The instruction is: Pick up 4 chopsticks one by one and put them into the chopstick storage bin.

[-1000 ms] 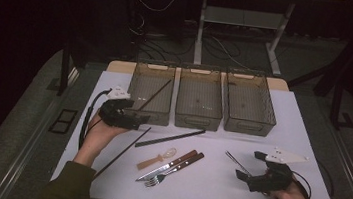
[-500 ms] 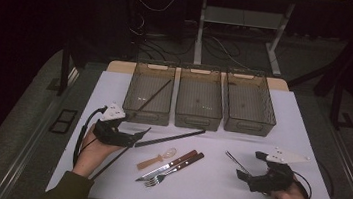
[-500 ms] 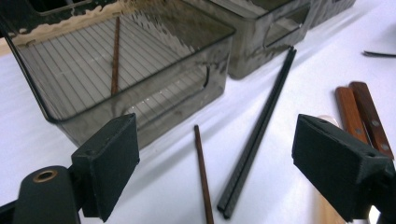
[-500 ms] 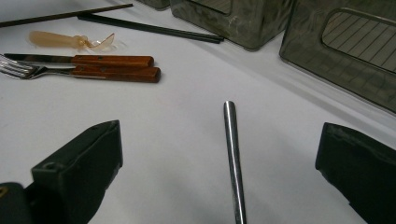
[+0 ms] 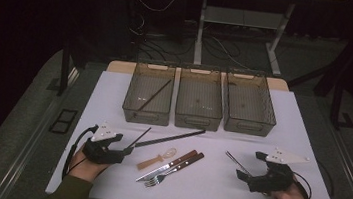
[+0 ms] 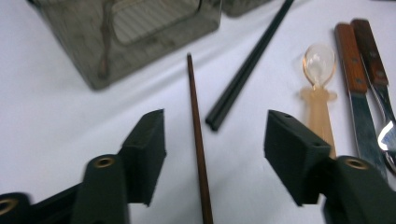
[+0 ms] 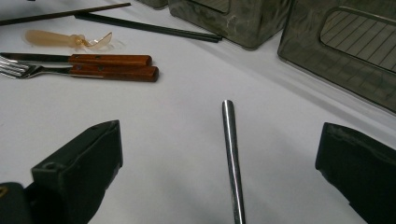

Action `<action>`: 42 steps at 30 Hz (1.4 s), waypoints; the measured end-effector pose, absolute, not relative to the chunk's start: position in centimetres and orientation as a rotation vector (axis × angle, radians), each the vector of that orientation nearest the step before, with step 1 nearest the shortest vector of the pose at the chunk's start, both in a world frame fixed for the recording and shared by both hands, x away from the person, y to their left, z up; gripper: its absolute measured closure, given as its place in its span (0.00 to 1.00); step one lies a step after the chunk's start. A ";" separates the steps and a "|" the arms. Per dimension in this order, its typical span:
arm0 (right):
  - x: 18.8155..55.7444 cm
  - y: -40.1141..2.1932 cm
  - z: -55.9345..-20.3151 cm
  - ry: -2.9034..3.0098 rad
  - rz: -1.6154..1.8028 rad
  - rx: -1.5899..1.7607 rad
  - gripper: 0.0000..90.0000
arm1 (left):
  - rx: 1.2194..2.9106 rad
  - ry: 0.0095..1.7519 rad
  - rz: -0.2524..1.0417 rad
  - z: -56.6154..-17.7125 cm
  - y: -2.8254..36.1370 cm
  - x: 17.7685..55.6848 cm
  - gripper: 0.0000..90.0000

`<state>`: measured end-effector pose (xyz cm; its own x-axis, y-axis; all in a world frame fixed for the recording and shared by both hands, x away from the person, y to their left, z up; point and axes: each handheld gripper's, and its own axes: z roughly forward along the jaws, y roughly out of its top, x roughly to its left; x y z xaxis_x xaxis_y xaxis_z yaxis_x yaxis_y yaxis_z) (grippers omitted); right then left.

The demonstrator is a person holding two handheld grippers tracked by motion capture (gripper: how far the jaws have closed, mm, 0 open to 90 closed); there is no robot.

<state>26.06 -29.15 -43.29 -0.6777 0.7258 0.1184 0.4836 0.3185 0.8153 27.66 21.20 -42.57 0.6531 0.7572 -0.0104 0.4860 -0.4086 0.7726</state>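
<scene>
My left gripper (image 5: 127, 150) (image 6: 217, 125) hangs low over the white table (image 5: 283, 116) at its front left. Its jaws have just been closing and stand on either side of a thin brown chopstick (image 6: 197, 140) (image 5: 140, 137) without touching it. My right gripper (image 5: 245, 169) (image 7: 220, 134) rests at the front right, open wide. A metal chopstick (image 7: 229, 149) (image 5: 234, 162) lies on the table between its jaws, untouched. One dark chopstick (image 5: 153, 97) leans inside the left bin (image 5: 145, 115).
A black chopstick pair (image 5: 170, 137) (image 6: 247, 70), a clear plastic spoon (image 5: 157, 159) (image 6: 318, 88) and a wooden-handled knife and fork (image 5: 177, 164) (image 7: 112, 66) lie mid-table. The middle bin (image 5: 197, 121) and right bin (image 5: 249, 125) stand behind them.
My left gripper has come back from the left bin toward the table's front edge and sunk down over the brown chopstick, its jaws narrower. The right gripper has stayed put.
</scene>
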 end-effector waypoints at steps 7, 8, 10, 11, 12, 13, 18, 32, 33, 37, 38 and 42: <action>26.0 -29.0 -43.4 2.322 1.276 1.087 0.01 | 2.100 1.040 0.427 -43.2 22.0 26.9 0.65; 26.0 -29.0 -43.4 2.324 1.274 1.085 0.01 | 2.103 1.050 0.422 -43.4 22.2 27.0 0.67; 26.0 -29.0 -43.4 2.323 1.272 1.081 0.01 | 2.108 1.066 0.413 -43.6 22.4 26.9 0.71; 26.0 -29.0 -43.4 2.324 1.271 1.078 0.01 | 2.120 1.069 0.411 -43.7 22.5 26.9 0.73; 26.0 -29.0 -43.4 2.324 1.271 1.079 0.01 | 2.122 1.070 0.409 -43.8 22.5 26.9 0.74; 26.0 -29.0 -43.4 2.324 1.271 1.083 0.01 | 2.130 1.073 0.404 -43.8 22.5 26.8 0.76; 26.0 -28.9 -43.5 2.328 1.269 1.082 0.01 | 2.145 1.072 0.389 -43.9 22.5 26.7 0.83; 25.9 -28.8 -43.4 2.332 1.263 1.071 0.01 | 2.186 1.079 0.409 -44.3 22.0 26.7 0.93; 25.9 -28.7 -43.5 2.333 1.262 1.068 0.01 | 2.186 1.082 0.412 -44.3 22.0 26.7 0.93; 25.9 -28.7 -43.4 2.333 1.264 1.064 0.01 | 2.211 1.080 0.432 -44.2 21.8 26.6 0.94; 25.9 -28.7 -43.4 2.333 1.262 1.063 0.01 | 2.216 1.077 0.435 -44.2 21.8 26.6 0.94; 25.9 -28.6 -43.4 2.334 1.263 1.062 0.01 | 2.219 1.082 0.441 -44.2 21.7 26.6 0.95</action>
